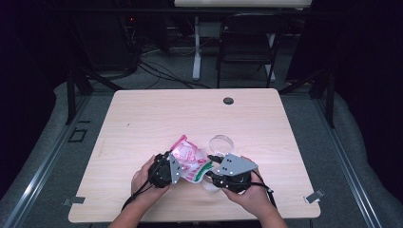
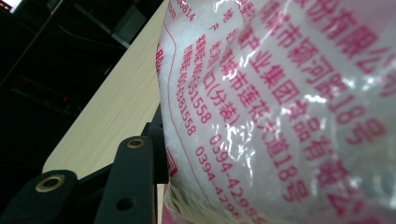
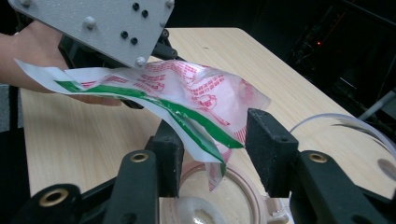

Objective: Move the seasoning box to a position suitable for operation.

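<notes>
Now, from the high view, my left gripper (image 1: 167,167) clasps the crinkly clear plastic bag with red print and a green stripe (image 1: 189,160) just beside the round clear plastic jar (image 1: 210,184). Along the left gripper's jaws the bag presses close. From the right gripper view, my right gripper (image 3: 212,151) stands released around the bag's torn corner above the jar's mouth (image 3: 219,196); pouring is under way, I judge, and tipping further comes next.
</notes>
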The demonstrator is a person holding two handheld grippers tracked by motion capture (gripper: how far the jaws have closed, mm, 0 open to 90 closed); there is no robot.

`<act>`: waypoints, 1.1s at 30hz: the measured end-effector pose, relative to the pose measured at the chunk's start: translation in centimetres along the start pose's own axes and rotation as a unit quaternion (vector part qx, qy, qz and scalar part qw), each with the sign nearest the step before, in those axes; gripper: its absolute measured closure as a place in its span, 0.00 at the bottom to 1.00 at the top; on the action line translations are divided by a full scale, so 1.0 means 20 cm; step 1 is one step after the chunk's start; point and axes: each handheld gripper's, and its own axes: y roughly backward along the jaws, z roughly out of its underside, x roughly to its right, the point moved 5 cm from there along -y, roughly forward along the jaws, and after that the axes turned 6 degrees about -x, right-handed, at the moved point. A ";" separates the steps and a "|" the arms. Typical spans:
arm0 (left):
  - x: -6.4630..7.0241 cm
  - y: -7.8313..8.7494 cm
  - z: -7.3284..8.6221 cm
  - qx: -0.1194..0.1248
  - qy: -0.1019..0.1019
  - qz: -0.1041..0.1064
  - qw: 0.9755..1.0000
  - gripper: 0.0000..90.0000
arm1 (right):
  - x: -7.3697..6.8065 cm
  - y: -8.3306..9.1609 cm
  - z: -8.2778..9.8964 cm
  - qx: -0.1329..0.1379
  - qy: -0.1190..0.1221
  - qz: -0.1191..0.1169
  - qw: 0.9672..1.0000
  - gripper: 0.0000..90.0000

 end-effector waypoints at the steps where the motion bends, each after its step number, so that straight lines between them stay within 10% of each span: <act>1: 0.00 0.00 0.00 0.000 -0.001 -0.001 1.000 0.66 | 0.00 0.00 0.00 0.001 0.003 -0.001 1.000 0.66; 33: -0.01 0.07 -0.10 0.018 -0.054 -0.031 0.998 0.66 | 0.00 0.01 -0.02 -0.006 0.010 -0.023 1.000 0.78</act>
